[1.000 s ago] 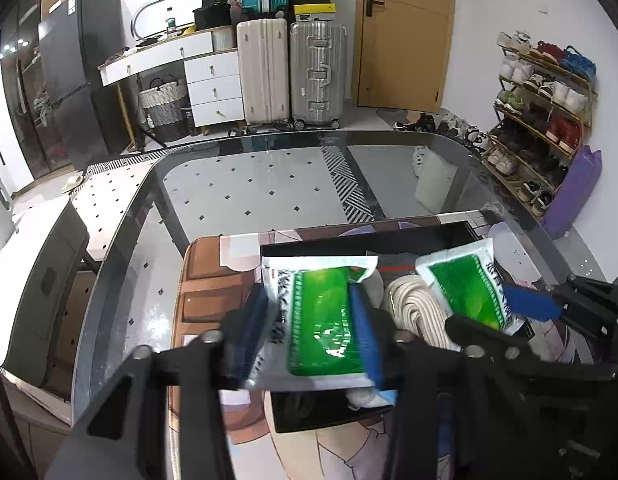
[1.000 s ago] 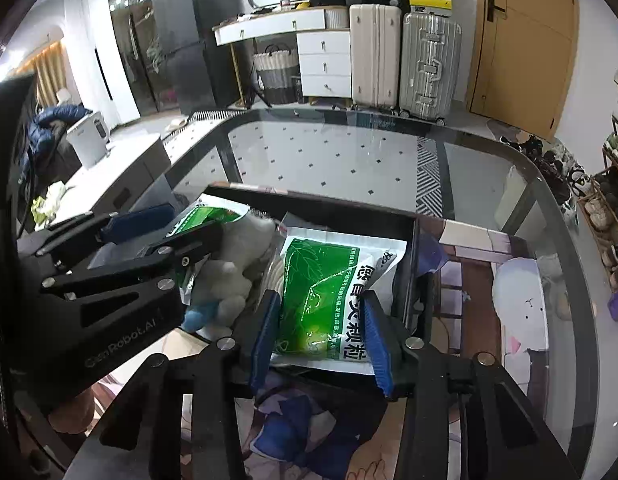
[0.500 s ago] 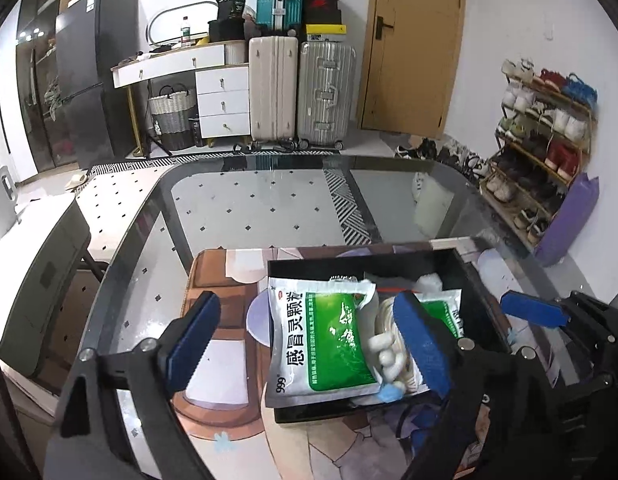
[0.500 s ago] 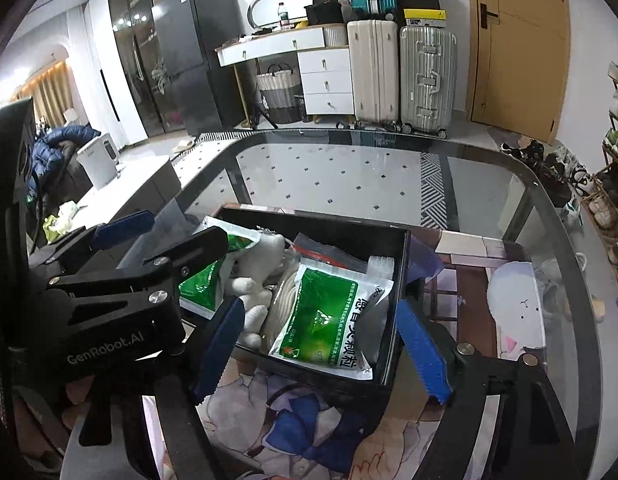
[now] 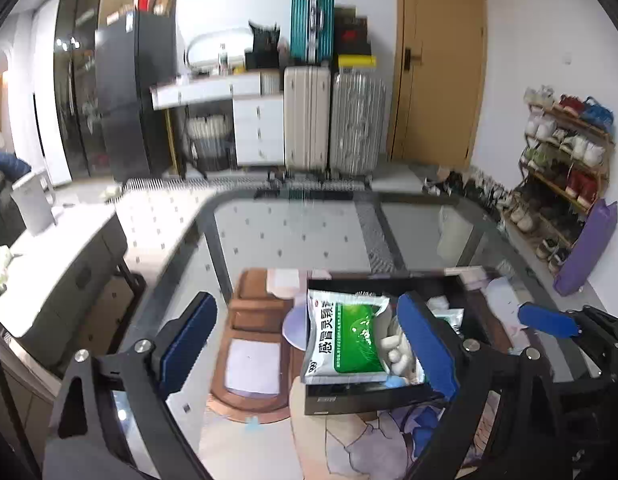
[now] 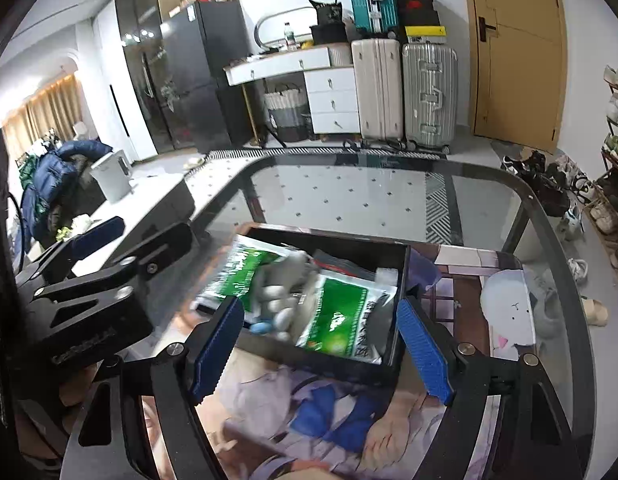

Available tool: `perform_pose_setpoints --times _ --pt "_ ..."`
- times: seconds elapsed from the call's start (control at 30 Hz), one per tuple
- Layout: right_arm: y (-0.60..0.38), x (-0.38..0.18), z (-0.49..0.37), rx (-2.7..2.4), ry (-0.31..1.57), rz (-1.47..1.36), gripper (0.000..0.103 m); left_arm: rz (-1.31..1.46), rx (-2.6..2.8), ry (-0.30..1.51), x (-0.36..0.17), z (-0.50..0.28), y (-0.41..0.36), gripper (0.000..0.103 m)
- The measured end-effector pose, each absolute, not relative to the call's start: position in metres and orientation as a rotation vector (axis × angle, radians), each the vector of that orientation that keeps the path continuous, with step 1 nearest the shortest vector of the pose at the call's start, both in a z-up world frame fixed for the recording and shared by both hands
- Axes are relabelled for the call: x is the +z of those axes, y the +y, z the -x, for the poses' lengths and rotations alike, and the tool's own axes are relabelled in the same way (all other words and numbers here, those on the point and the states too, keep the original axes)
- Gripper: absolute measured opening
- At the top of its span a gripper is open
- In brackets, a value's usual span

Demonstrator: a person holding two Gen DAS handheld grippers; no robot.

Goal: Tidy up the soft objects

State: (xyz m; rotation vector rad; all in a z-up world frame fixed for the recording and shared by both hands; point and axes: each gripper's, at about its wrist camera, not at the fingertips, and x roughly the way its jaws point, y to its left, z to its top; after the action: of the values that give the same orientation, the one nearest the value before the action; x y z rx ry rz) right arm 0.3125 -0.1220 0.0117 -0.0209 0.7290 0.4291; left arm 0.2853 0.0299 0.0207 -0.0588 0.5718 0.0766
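Both grippers hang tilted down over the black box (image 6: 393, 344) on the glass table (image 6: 389, 200). Left gripper (image 5: 309, 344) is opening wider, empty; right gripper (image 6: 321, 346) gapes, holding nothing. Two green sachets (image 6: 339, 320) and a white plush toy (image 6: 285, 300) lie inside the box.

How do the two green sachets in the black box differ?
The left sachet lies at the black box's left end, partly under the grey plush toy. The right sachet lies at the right end, fully on top, print clear. Both are green-and-white, released, no gripper touching.
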Motion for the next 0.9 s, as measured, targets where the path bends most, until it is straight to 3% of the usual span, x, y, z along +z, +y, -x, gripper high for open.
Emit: perform_pose_setpoints --times 0.07,0.23,0.33,0.47,0.63,0.9 --pt "-0.124 0.025 -0.294 0.432 0.697 0.027 0.086 0.041 0.084 0.516 0.034 -0.266 0.031 0.100" --pt "-0.129 0.044 -0.256 0.423 0.636 0.062 0.087 0.034 0.070 0.402 0.057 -0.213 0.035 0.103" --pt "-0.141 0.050 -0.229 0.435 0.592 0.008 0.089 0.070 0.046 0.397 0.058 -0.190 0.041 0.103" --pt "-0.156 0.055 -0.189 0.447 0.505 -0.070 0.099 0.059 0.022 0.425 0.050 -0.169 0.039 0.103" --pt "-0.157 0.053 -0.143 0.423 0.392 -0.046 0.100 0.033 0.020 0.406 0.043 -0.132 0.033 0.103" --pt "-0.157 0.038 -0.105 0.411 0.361 -0.040 0.101 0.002 0.010 0.380 0.036 -0.097 0.022 0.103"
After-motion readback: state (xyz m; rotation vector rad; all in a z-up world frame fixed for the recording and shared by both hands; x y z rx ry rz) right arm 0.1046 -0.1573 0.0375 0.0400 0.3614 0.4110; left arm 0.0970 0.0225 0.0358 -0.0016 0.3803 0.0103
